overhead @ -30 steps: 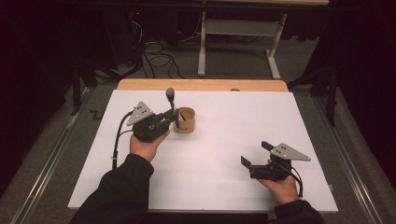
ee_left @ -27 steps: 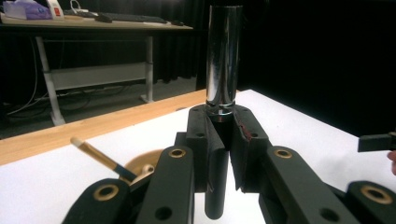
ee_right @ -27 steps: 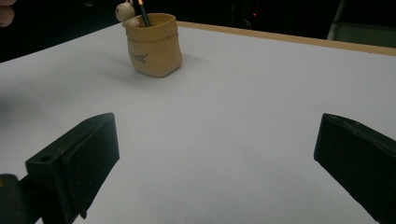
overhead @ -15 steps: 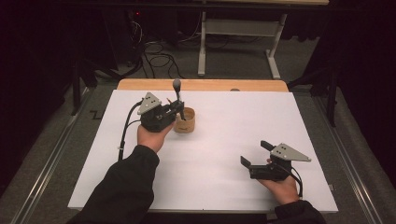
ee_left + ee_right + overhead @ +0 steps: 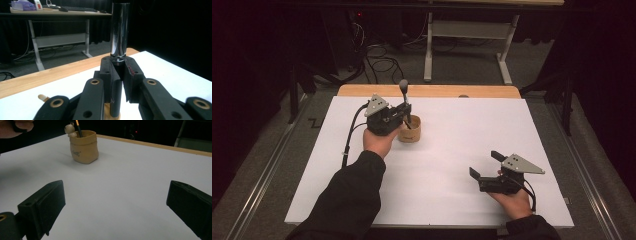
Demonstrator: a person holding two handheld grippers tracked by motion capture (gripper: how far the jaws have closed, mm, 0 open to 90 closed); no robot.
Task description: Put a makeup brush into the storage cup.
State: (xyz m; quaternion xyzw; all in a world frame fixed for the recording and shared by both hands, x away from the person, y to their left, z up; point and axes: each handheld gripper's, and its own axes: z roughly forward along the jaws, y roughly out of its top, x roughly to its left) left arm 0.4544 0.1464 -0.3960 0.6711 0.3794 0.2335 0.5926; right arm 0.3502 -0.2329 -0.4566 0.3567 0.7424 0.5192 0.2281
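A tool (image 5: 403,89) with a chrome upper part (image 5: 120,30) and a black lower shaft stands upright, and my left gripper (image 5: 406,111) (image 5: 120,67) is shut on it. The shaft's lower end reaches down to the mouth of a tan pot (image 5: 410,131) (image 5: 107,113) just right of the hand. In the right gripper view the pot (image 5: 83,146) holds a thin stick and a small wooden knob. My right gripper (image 5: 484,164) (image 5: 116,197) rests at the near right of the table, open, with nothing between its jaws.
A white sheet (image 5: 452,150) covers the table, with a bare wooden strip (image 5: 437,91) along the far edge. Beyond it lie cables on the floor and the legs of another desk (image 5: 429,45).
The left hand has carried the upright tool away from me and slightly right, closer over the pot. The right gripper has stayed still.
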